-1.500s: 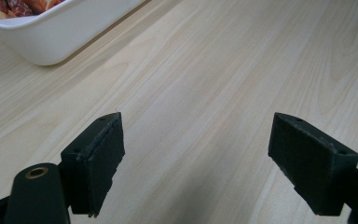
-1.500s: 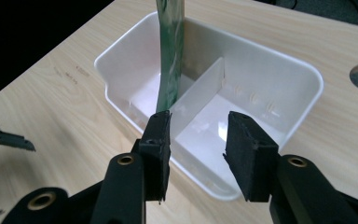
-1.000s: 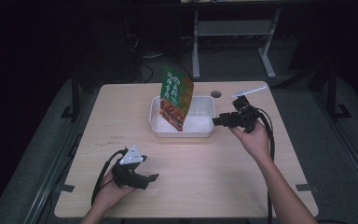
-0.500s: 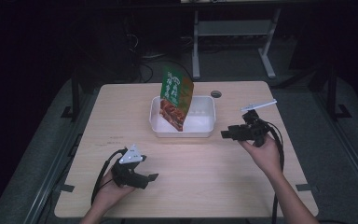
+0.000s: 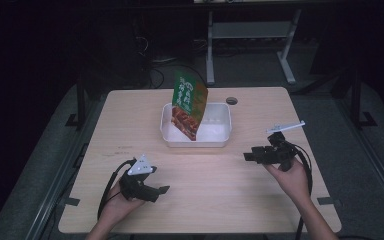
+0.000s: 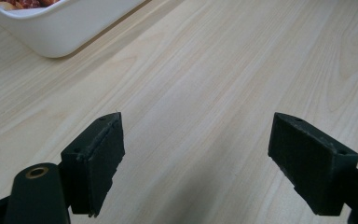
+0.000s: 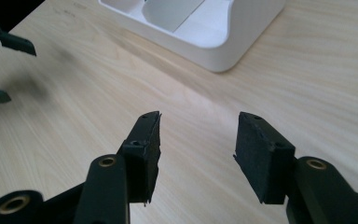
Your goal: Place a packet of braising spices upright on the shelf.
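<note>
Now both grippers, left gripper (image 5: 161, 190) and right gripper (image 5: 250, 156), are hovering released over the bench (image 5: 130, 120), likely because the snack pouch (image 5: 188, 105) is leaning in the white tub (image 5: 221, 127).

We hold two black grippers: the left gripper (image 5: 147, 188) carries a grey three-cornered plate, the right gripper (image 5: 260, 155) a pale strip. Black cables trail from both. Brass-ringed screw holes mark the blocky jaws.

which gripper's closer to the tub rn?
The right gripper. It sits just off the white tub's near right corner, jaws open. The left gripper lies farther back, toward the table's near edge, also open.
</note>
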`<action>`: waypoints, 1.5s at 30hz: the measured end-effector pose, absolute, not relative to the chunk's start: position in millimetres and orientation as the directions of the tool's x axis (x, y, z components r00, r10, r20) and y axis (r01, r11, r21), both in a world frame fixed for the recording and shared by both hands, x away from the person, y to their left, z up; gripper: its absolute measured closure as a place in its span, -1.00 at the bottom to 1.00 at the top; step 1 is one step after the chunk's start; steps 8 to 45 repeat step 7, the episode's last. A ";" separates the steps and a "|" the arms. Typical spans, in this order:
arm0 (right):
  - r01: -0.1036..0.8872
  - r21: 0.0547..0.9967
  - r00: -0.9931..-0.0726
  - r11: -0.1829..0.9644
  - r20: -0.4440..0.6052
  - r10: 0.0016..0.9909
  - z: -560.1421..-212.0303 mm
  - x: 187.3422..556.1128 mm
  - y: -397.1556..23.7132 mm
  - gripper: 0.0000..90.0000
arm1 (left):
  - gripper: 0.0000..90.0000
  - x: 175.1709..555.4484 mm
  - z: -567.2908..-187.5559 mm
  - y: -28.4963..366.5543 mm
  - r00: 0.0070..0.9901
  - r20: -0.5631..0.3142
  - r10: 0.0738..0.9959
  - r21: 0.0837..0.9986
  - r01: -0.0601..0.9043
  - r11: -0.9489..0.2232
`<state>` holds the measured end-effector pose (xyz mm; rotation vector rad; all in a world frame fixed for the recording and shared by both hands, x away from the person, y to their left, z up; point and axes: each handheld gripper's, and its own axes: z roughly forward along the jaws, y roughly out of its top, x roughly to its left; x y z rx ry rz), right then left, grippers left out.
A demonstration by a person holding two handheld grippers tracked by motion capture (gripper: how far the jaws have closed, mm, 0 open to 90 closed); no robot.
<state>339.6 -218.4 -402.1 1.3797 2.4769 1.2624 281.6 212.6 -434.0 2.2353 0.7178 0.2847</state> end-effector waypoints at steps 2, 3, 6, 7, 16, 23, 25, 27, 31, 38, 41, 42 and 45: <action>0.697 0.659 -0.606 0.283 0.331 0.723 -407.0 334.3 -219.9 0.07 | -0.60 281.7 -434.3 212.5 0.817 -0.019 0.577 0.725 0.409 -0.555; 0.696 0.658 -0.607 0.288 0.325 0.725 -408.5 332.3 -220.1 0.06 | -0.60 281.7 -434.6 212.4 0.817 -0.020 0.576 0.725 0.409 -0.554; 0.694 0.656 -0.611 0.296 0.320 0.724 -415.3 321.3 -221.8 0.00 | -0.60 281.7 -435.2 211.9 0.820 -0.021 0.573 0.724 0.408 -0.557; 0.690 0.659 -0.616 0.299 0.317 0.721 -417.2 318.3 -222.4 -0.02 | -0.60 281.7 -435.4 211.8 0.819 -0.023 0.573 0.724 0.409 -0.556; 0.690 0.659 -0.616 0.299 0.317 0.721 -417.2 318.3 -222.4 -0.02 | -0.60 281.7 -435.4 211.8 0.819 -0.023 0.573 0.724 0.409 -0.556; 0.690 0.659 -0.616 0.299 0.317 0.721 -417.2 318.3 -222.4 -0.02 | -0.60 281.7 -435.4 211.8 0.819 -0.023 0.573 0.724 0.409 -0.556; 0.690 0.659 -0.616 0.299 0.317 0.721 -417.2 318.3 -222.4 -0.02 | -0.60 281.7 -435.4 211.8 0.819 -0.023 0.573 0.724 0.409 -0.556; 0.690 0.659 -0.616 0.299 0.317 0.721 -417.2 318.3 -222.4 -0.02 | -0.60 281.7 -435.4 211.8 0.819 -0.023 0.573 0.724 0.409 -0.556; 0.690 0.659 -0.616 0.299 0.317 0.721 -417.2 318.3 -222.4 -0.02 | -0.60 281.7 -435.4 211.8 0.819 -0.023 0.573 0.724 0.409 -0.556; 0.690 0.659 -0.616 0.299 0.317 0.721 -417.2 318.3 -222.4 -0.02 | -0.60 281.7 -435.4 211.8 0.819 -0.023 0.573 0.724 0.409 -0.556; 0.690 0.659 -0.616 0.299 0.317 0.721 -417.2 318.3 -222.4 -0.02 | -0.60 281.7 -435.4 211.8 0.819 -0.023 0.573 0.724 0.409 -0.556; 0.690 0.659 -0.616 0.299 0.317 0.721 -417.2 318.3 -222.4 -0.02 | -0.60 281.7 -435.4 211.8 0.819 -0.023 0.573 0.724 0.409 -0.556; 0.690 0.659 -0.616 0.299 0.317 0.721 -417.2 318.3 -222.4 -0.02 | -0.60 281.7 -435.4 211.8 0.819 -0.023 0.573 0.724 0.409 -0.556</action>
